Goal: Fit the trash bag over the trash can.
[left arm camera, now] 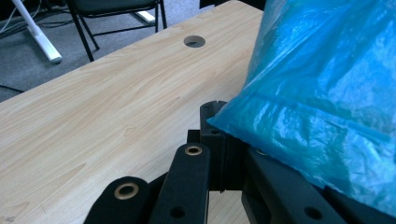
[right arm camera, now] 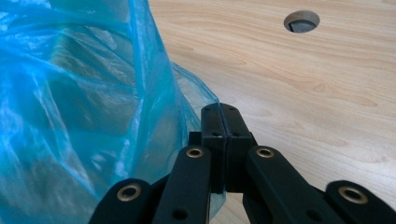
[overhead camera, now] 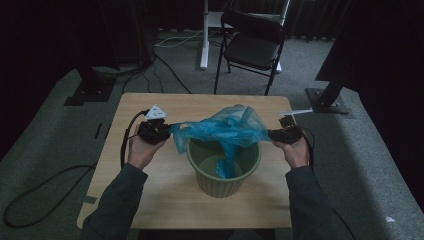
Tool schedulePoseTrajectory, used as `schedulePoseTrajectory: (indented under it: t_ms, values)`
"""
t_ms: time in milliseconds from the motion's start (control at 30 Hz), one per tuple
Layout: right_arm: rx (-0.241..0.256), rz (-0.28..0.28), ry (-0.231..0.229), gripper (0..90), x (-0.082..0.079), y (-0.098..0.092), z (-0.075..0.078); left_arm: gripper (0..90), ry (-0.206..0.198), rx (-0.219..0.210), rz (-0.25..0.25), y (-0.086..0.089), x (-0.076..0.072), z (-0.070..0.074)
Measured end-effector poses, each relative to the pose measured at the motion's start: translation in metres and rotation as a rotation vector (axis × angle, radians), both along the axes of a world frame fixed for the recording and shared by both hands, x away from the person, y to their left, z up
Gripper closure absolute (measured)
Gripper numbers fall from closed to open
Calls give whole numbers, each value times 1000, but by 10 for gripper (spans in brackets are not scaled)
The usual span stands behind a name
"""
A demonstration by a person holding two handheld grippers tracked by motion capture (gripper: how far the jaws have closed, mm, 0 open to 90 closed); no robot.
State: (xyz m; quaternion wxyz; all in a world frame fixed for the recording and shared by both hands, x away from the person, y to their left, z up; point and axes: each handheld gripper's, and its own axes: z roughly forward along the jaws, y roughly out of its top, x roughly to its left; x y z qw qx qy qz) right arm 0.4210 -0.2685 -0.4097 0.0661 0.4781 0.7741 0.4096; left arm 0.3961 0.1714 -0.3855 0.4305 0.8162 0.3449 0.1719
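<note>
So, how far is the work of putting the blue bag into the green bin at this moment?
Partly done. The bottom of the blue plastic bag already hangs inside the green bin. In hand: the left gripper and the right gripper each pinch one side of the bag and stretch its mouth above the bin. Left to do: the bag's edge is not yet folded over the rim, which is bare all around.

The high view is dim and murky with black corners; both gripper views are bright, evenly lit and sharp.
</note>
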Motion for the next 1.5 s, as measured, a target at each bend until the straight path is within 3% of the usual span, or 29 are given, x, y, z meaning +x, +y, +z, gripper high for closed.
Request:
schedulePoseTrajectory:
  t_ms: [200, 333, 367, 467, 533, 567, 700, 800, 967, 1100, 1300, 1500]
  values:
    - [-8, 0, 1, 898, -3, -1, 2, 893, 1, -13, 9, 3, 0, 0]
    - [15, 20, -41, 849, -7, -1, 9, 862, -10, -24, 5, 4, -2, 3]
    - [33, 38, -86, 797, -10, -2, 18, 850, -17, -27, -3, 4, -4, 7]
    - [44, 60, -151, 728, -15, -2, 33, 795, -35, -41, -6, 3, -7, 13]
    - [44, 65, -165, 722, -17, -2, 37, 769, -40, -48, -8, 3, -8, 15]
    - [42, 60, -198, 702, -20, -2, 45, 755, -51, -57, -9, 2, -10, 19]
    - [53, 56, -254, 684, -26, -4, 57, 703, -65, -80, -12, 3, -12, 27]
    - [60, 71, -272, 686, -31, -3, 61, 685, -71, -97, -12, 5, -13, 30]
    - [56, 139, -270, 712, -36, 8, 62, 659, -77, -136, -14, 8, -17, 37]
    - [50, 175, -256, 723, -38, 16, 58, 641, -79, -167, -51, 8, -22, 41]
    - [47, 222, -223, 717, -40, 24, 51, 613, -61, -149, -120, 0, -34, 36]
    - [44, 239, -227, 717, -49, 23, 49, 584, -25, -138, -136, -1, -40, 23]
